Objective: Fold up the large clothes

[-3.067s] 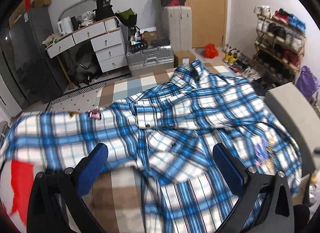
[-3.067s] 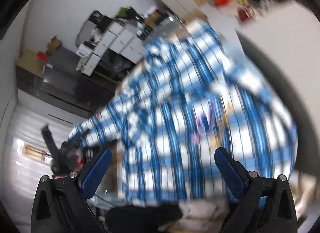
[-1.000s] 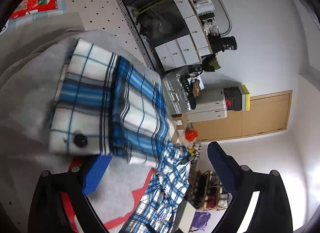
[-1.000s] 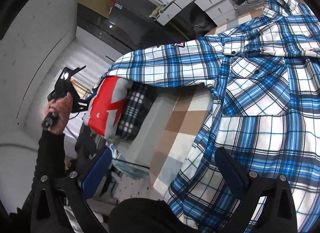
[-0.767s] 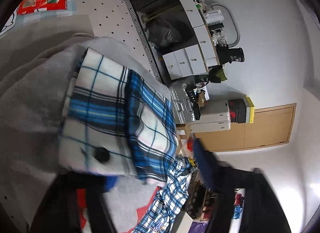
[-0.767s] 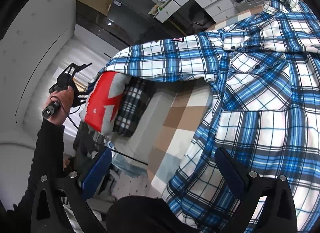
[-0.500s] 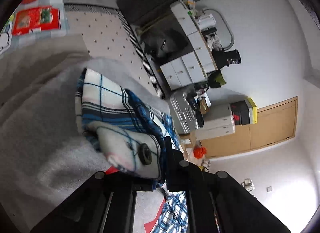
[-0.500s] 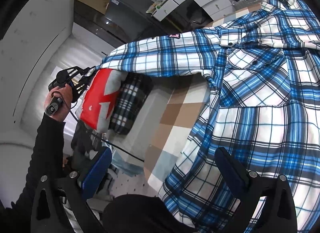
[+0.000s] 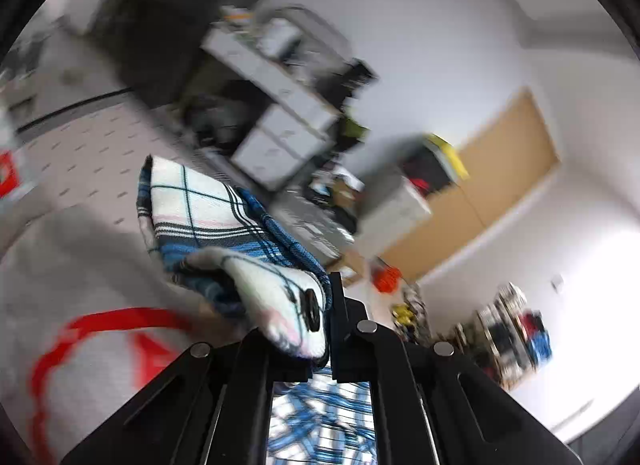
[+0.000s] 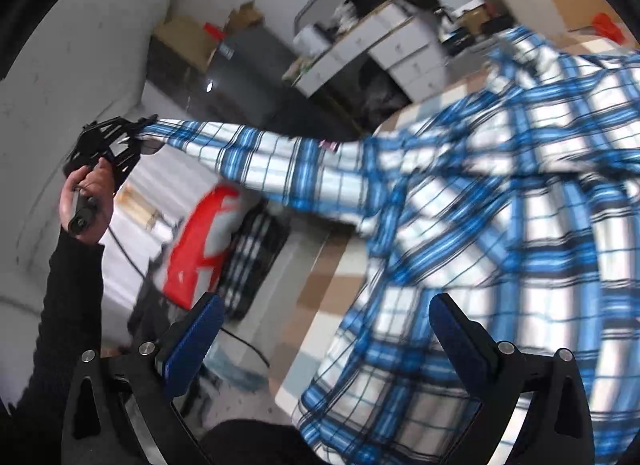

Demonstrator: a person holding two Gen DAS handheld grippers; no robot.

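Blue-and-white plaid shirt [image 10: 500, 201] spread over a checked brown-and-cream bed [image 10: 320, 305], body lying mostly flat, one sleeve [image 10: 260, 153] pulled out taut and lifted off toward the side. Left gripper [image 9: 330, 317] clamped tight on the buttoned cuff [image 9: 288, 305]; dark button [image 9: 312, 309] showing right at the pinch. Same grip seen from the right wrist view, left hand [image 10: 86, 201] raised, sleeve stretched in a straight line from cuff to shoulder. Right gripper [image 10: 320, 325] wide apart, nothing between the blue pads [image 10: 192, 341], hovering above the shirt's lower left hem. Red-and-white item [image 10: 200, 241] and a dark checked one [image 10: 252, 261] sitting beside the bed, below the sleeve.

Step in hand, by judgement: sleeve fold, only just begun. Next move likely calls for carrying the cuff across onto the shirt body and laying the sleeve flat, perhaps with the free gripper steadying the shoulder or side seam. Risk: taut pull dragging the whole shirt sideways.
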